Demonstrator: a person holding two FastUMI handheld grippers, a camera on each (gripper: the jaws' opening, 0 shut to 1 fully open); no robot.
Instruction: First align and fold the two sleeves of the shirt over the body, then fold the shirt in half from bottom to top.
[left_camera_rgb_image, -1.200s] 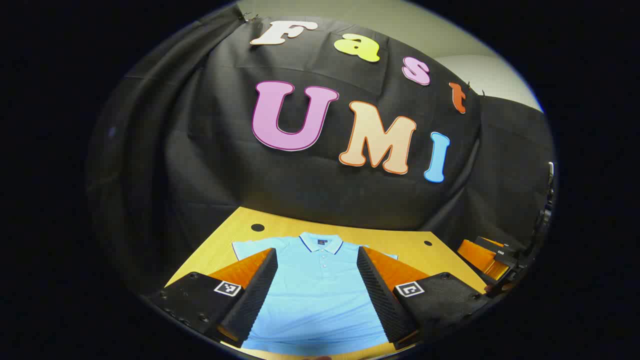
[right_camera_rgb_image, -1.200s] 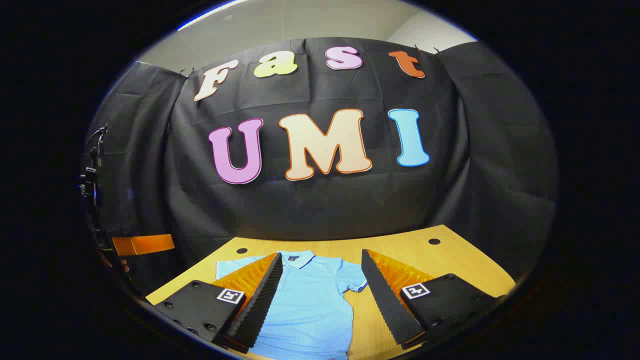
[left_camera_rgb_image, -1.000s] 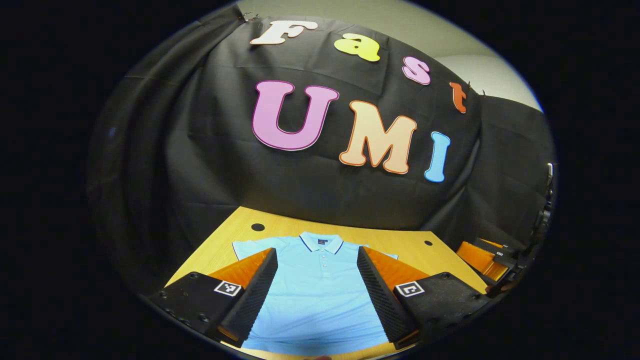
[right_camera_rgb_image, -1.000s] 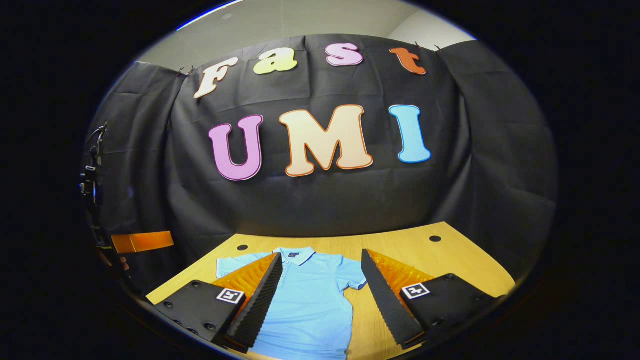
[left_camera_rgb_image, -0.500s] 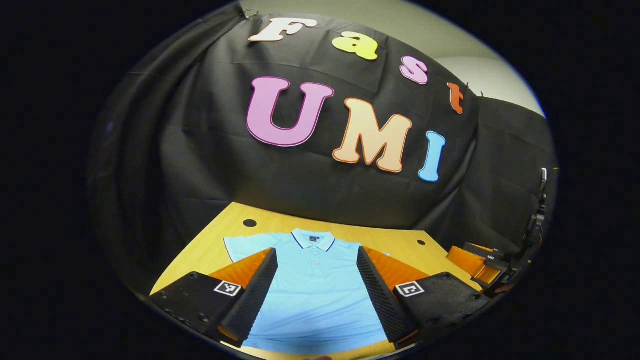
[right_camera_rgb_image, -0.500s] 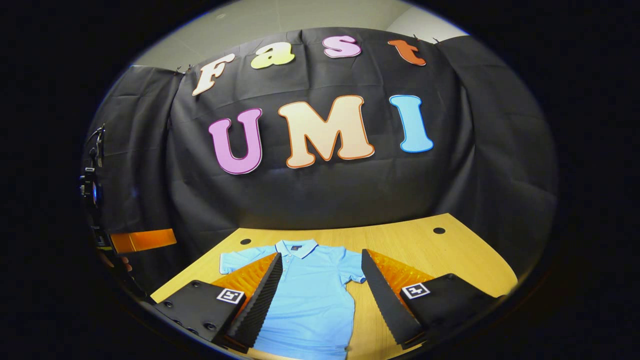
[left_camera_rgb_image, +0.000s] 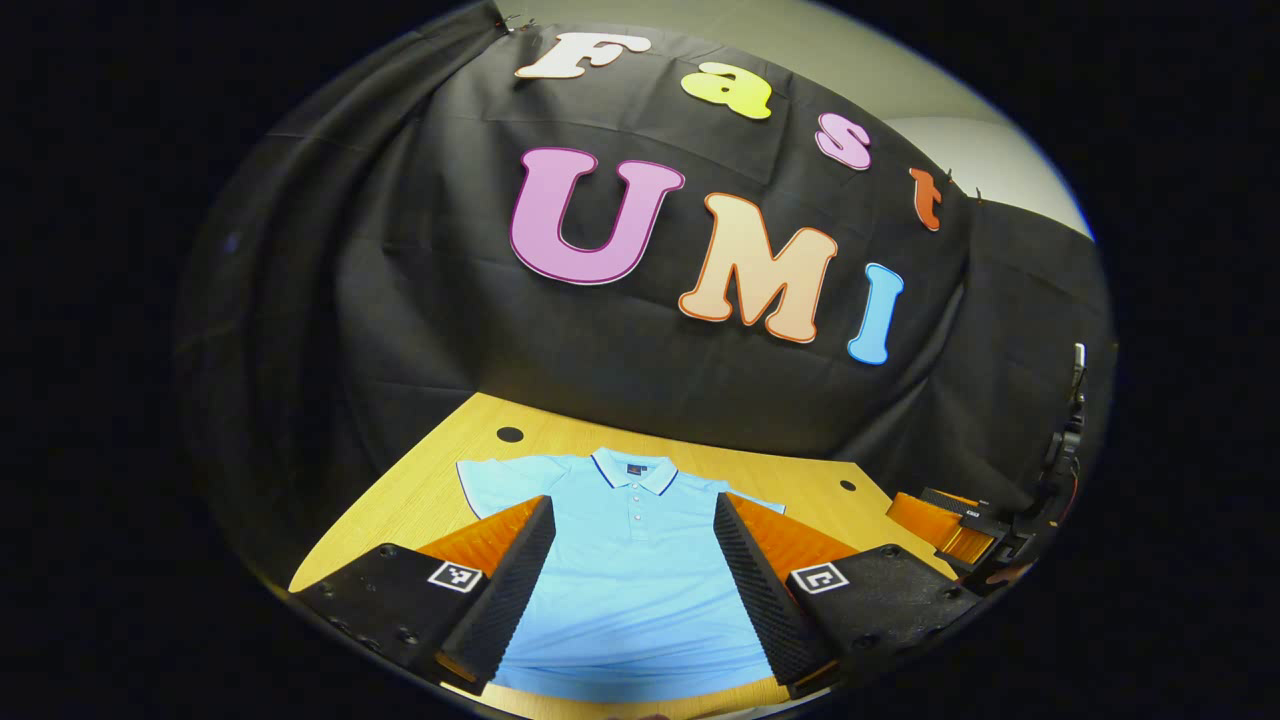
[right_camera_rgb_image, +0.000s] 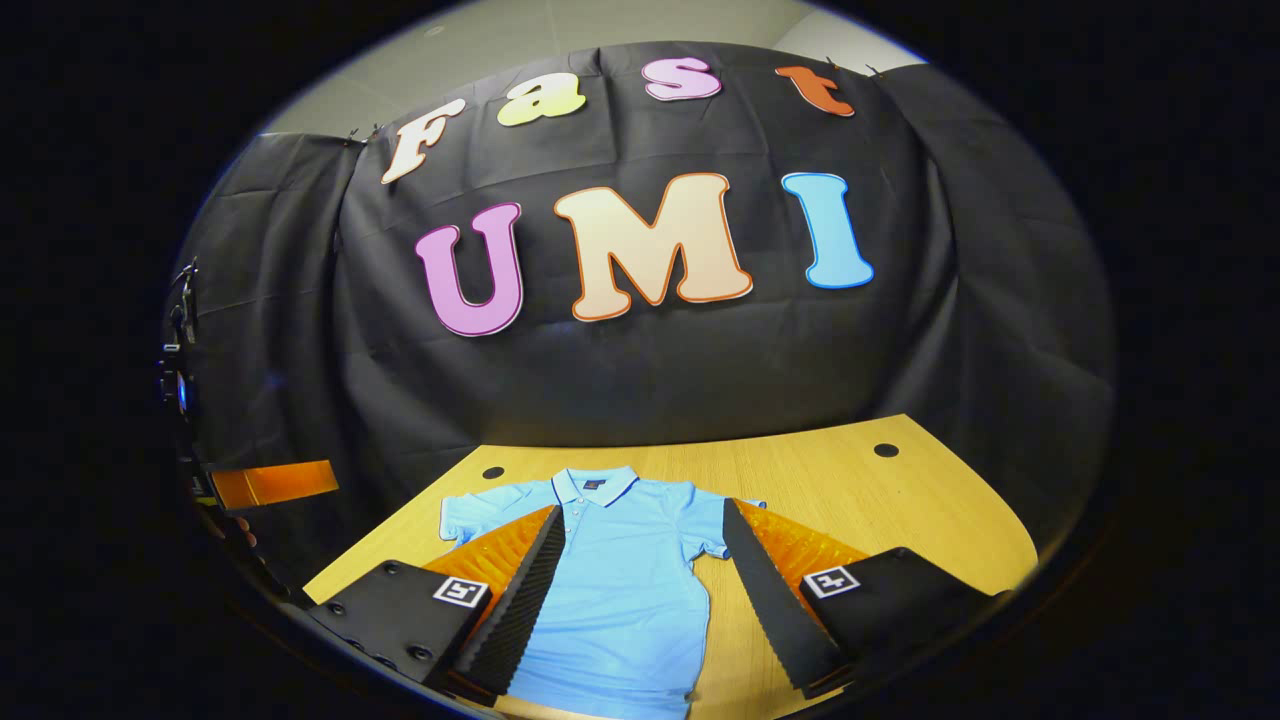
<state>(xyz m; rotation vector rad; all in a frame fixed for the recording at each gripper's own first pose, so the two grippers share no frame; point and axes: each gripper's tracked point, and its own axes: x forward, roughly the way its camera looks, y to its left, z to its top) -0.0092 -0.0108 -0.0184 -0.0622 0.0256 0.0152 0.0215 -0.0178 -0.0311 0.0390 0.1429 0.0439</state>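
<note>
Grippers hover above the table's (right_camera_rgb_image: 850, 500) near edge. Left gripper (left_camera_rgb_image: 633, 590) and right gripper (right_camera_rgb_image: 642, 605) gape wide, aimed over the flat shirt (left_camera_rgb_image: 635, 590).

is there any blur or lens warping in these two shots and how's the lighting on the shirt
Left gripper view: sharp, evenly lit blue polo shirt; table edges bow from fisheye warp. Right gripper view: also sharp, same warp, shirt evenly lit without glare.

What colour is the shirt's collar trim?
Dark, on a light blue shirt; the collar shows best in the left gripper view.
</note>
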